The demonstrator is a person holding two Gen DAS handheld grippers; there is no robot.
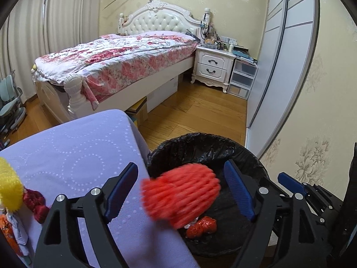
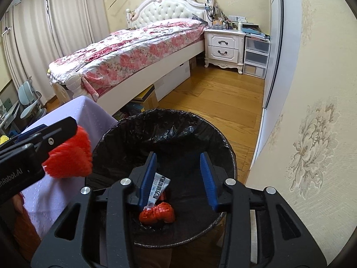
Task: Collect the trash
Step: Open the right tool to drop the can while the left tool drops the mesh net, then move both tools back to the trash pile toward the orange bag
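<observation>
The left gripper (image 1: 181,192) is standing wide, its two blue pads clear on either side of one red foam net (image 1: 180,197), which is blurring between them and touching neither. In the right wrist view that net (image 2: 69,154) is showing beside the left gripper's black body, over the edge where the table meets the bin. The right gripper (image 2: 178,178) is standing partly apart over the bin, and one white wrapper (image 2: 157,188) is lying against or just beside its left pad; whether the pad is pressing on it I cannot tell.

One round bin with a black liner (image 2: 169,120) is sitting just beside the table, and one crumpled red wad (image 2: 157,214) is lying on its bottom. Nothing else is making itself out in there; the near rim is being cut off by the gripper bodies.

One table under a lilac cloth (image 1: 84,151) is touching or nearly touching the bin's left side. At its left edge one yellow foam net (image 1: 9,183), one dark red bundle (image 1: 36,203) and some orange wrapping are being cut off by the frame.

Beyond, bare wooden floor (image 2: 214,98) is lying open between the bed (image 2: 133,51), the one nightstand (image 2: 225,44) and the wardrobe.
</observation>
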